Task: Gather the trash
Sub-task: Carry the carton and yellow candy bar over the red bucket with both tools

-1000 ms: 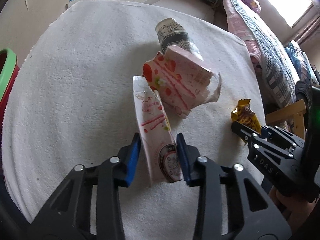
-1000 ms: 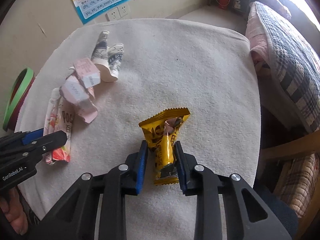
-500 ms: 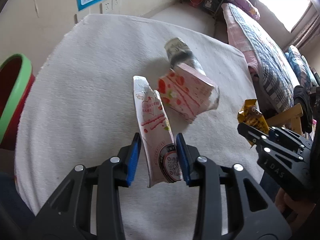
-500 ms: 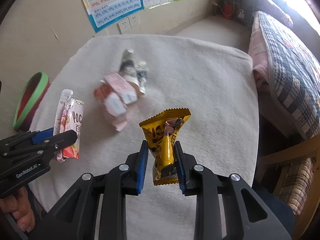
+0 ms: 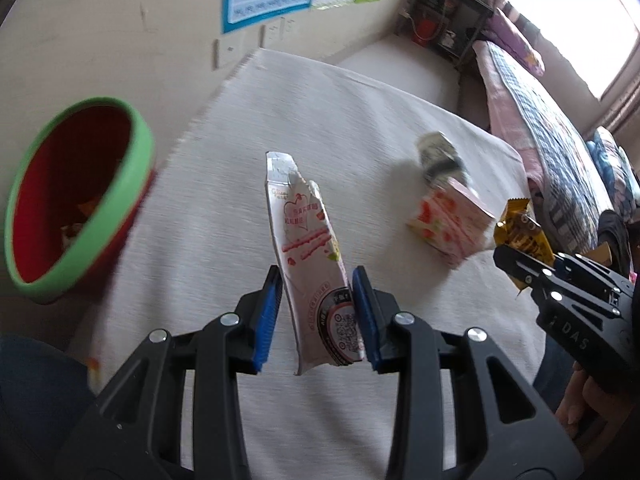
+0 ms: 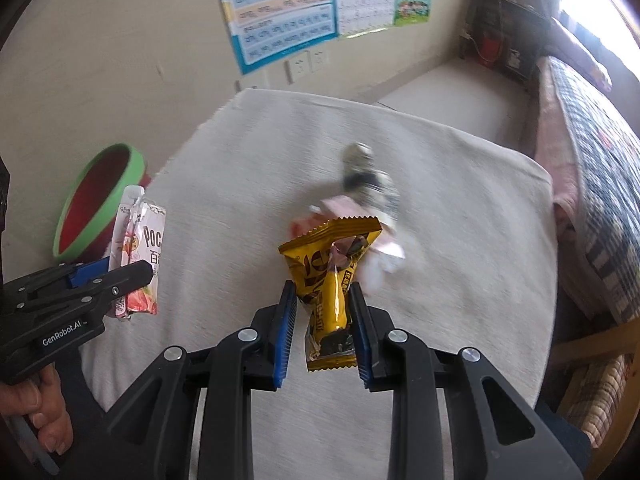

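The left tongs are clenched on a torn pink snack packet, which hangs clear above the surface, lifted over its near left part. The right tongs grasp a yellow wrapper in the same way, also off the cloth. Both pieces seem to be on the way to the red bin with a green rim, which stands off the left edge of the surface, below its level as far as can be told.

To do this carry well, each grip ought to stay firm until its piece is right over the bin's mouth, since both are light, floppy film and would flutter aside if let go early. The pink packet is nearer the bin, so it should probably go first, with the yellow wrapper held back a little so the two tongs do not crowd each other at the rim. A release low over the opening looks safest.

Two items are not yet collected: a pink carton and a crushed paper cup just behind it, both toward the far right corner of the surface.
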The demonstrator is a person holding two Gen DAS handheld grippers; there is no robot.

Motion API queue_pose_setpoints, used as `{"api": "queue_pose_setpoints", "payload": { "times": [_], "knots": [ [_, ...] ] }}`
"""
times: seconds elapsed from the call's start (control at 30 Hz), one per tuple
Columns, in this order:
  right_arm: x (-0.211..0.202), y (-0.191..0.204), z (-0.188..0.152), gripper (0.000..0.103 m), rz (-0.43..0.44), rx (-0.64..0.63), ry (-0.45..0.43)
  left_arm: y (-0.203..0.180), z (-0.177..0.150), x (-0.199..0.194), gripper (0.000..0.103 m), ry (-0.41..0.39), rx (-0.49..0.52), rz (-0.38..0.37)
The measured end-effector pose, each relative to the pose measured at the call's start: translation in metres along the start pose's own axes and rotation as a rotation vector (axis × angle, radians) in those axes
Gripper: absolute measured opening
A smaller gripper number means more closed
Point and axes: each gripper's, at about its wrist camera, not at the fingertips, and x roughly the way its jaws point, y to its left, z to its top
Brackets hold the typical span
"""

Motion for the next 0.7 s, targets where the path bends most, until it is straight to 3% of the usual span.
{"api": "queue_pose_setpoints", "payload": {
  "times": [0.7],
  "knots": [
    [0.021, 0.146, 0.067, 0.026, 0.137, -0.180, -0.034, 0.149, 0.023, -0.051, 0.035, -0.107, -0.178, 0.117]
  ]
}}
